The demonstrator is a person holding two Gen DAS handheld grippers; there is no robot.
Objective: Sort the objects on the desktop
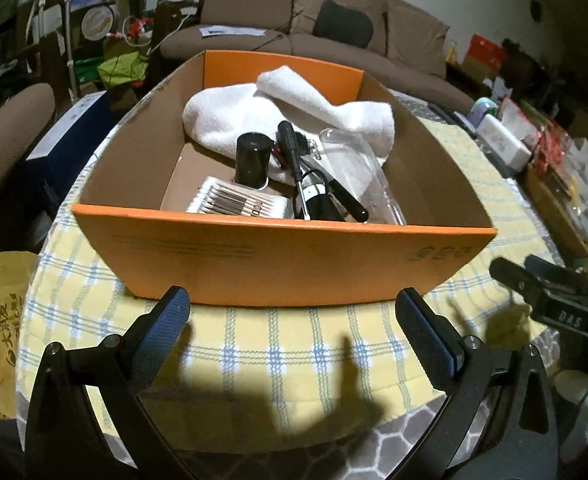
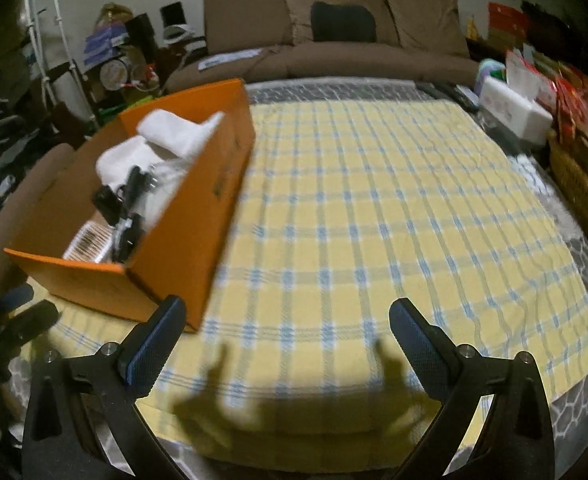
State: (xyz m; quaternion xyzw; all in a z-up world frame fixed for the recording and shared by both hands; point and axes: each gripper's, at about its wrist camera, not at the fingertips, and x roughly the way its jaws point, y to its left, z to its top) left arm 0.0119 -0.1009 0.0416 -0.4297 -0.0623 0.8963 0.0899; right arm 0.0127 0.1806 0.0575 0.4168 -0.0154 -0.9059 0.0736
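Orange box (image 1: 282, 260) sat on the yellow plaid cloth (image 2: 374, 220) covering the tabletop, toward the left side, probably parked there as the collection bin so the remaining cloth stayed free as work area. Already loaded: white towel (image 1: 294, 116) bunched against the far wall, black cylindrical jar (image 1: 253, 158) upright in front of it, pack of cotton swabs (image 1: 234, 201) flat near the front wall, black-handled screwdriver (image 1: 292, 152) lying diagonally across a dark tool, clear plastic piece (image 1: 354, 164) on the right side. Soft towel at the back and loose hard items piled in front looked like drop-in placement, not neat packing. Left gripper (image 1: 292, 312) faced the box's front wall, just short of it, fingers spread wide, nothing between them. Right gripper (image 2: 286, 320) hovered over bare cloth beside the box's right corner, fingers likewise spread and empty. No loose objects visible on the plaid cloth in either view, so sorting judged essentially finished, or next item out of frame. Clutter along the right edge of the tabletop, incl. white container (image 2: 514, 112), not clearly part of the job. Right wrist view motion-blurred on the box, so contents read from left wrist view.
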